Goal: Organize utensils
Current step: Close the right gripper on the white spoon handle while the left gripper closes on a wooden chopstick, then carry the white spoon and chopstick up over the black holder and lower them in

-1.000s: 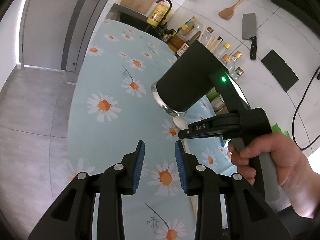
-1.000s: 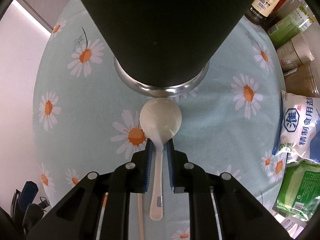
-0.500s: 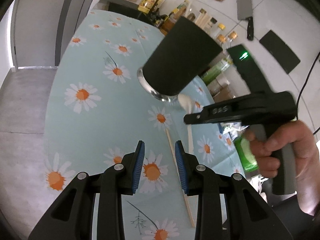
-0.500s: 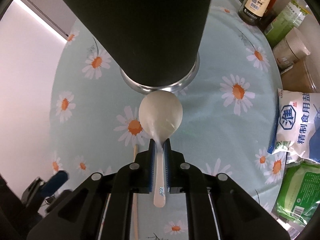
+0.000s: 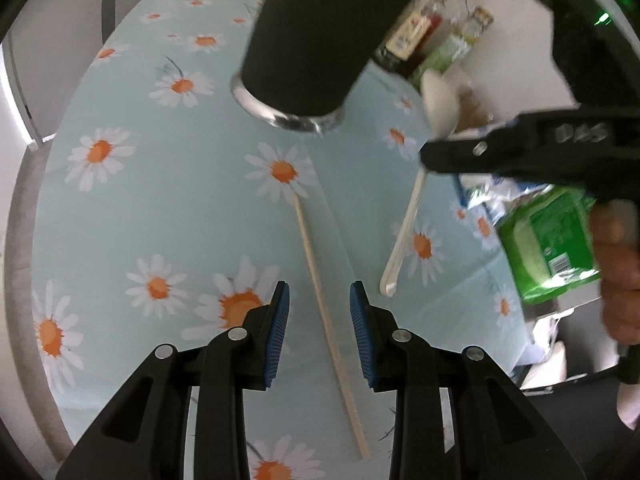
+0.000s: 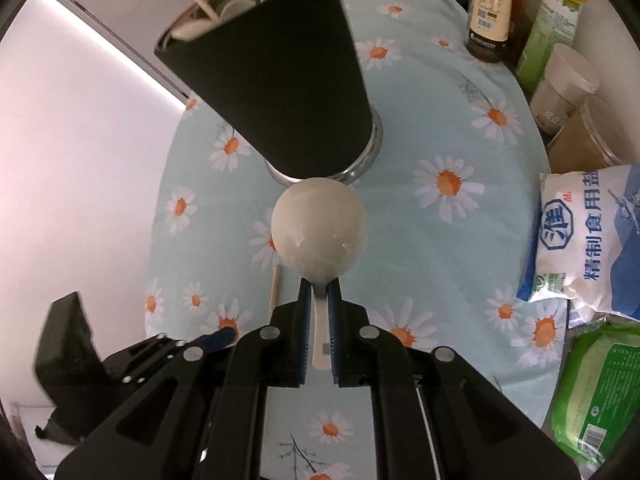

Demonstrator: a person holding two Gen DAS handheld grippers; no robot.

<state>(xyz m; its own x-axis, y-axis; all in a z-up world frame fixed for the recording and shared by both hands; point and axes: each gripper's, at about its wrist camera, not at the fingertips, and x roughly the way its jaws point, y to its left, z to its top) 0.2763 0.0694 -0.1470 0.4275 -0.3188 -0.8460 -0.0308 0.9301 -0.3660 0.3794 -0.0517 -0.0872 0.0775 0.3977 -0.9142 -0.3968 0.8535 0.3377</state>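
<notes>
My right gripper is shut on the handle of a white spoon, which hangs clear of the daisy tablecloth. Its bowl is close in front of the black utensil holder. The holder stands upright, with chopsticks and white spoons showing at its mouth. In the left wrist view the spoon slants down from the right gripper. My left gripper is open just over a wooden chopstick, which lies flat on the cloth between its blue pads.
Sauce bottles, jars, a bag of salt and a green packet crowd the table's right side. A hand grips the right tool. The tablecloth's rounded edge runs along the left.
The right jaws closed on the spoon's handle and lifted it off the cloth toward the holder. My left gripper moved over the chopstick, still open.
</notes>
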